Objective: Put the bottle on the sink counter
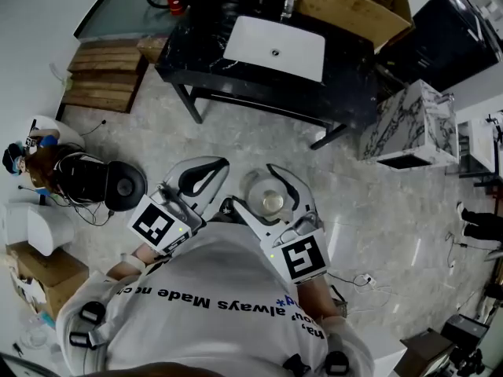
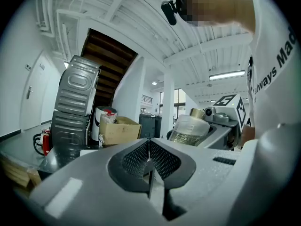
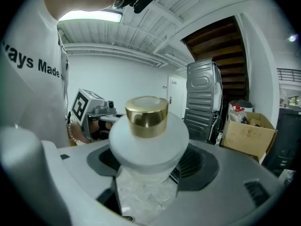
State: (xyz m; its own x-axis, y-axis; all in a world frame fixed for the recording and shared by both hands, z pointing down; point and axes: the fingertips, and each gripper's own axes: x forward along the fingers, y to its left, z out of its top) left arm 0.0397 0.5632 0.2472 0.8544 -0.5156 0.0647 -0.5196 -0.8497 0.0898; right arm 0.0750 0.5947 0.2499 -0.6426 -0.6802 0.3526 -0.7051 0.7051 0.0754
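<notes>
A clear bottle [image 1: 272, 201] with a white shoulder and a gold cap [image 3: 146, 116] stands upright between the jaws of my right gripper [image 1: 273, 187], which is shut on its body. In the right gripper view the bottle [image 3: 148, 135] fills the middle, with the right gripper [image 3: 148, 173] pressed on its sides. My left gripper [image 1: 206, 173] is held close beside it, shut and empty. In its own view the left gripper [image 2: 149, 161] shows its jaws meeting, with the bottle [image 2: 190, 128] off to the right. The black sink counter [image 1: 196, 49] with a white basin [image 1: 275, 47] stands ahead, across open floor.
A cardboard box [image 1: 354, 2] sits on the counter's right end. A marbled block [image 1: 413, 124] stands right of the counter, and a wooden pallet [image 1: 102, 73] lies to its left. A black round device [image 1: 118, 183] with cables sits on the floor at my left.
</notes>
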